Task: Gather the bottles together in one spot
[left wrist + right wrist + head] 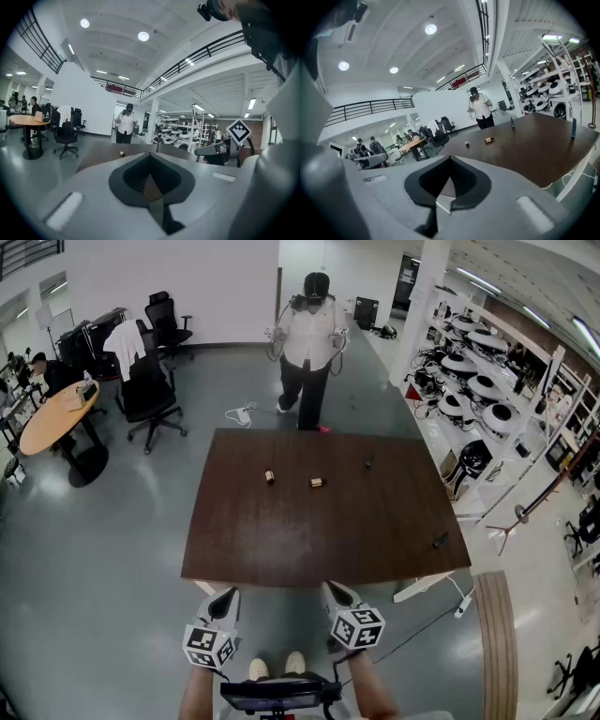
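While your left gripper [228, 595] and right gripper [336, 592] sit closed and empty, open one before reaching the table's [281, 549] right-edge bottle [440, 540].

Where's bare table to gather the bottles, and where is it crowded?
The table is bare across its near-left half and middle, up to the left amber bottle and right amber bottle. Nowhere is truly crowded: the far dark bottle sits near the far edge, the near-right dark bottle by the right corner.
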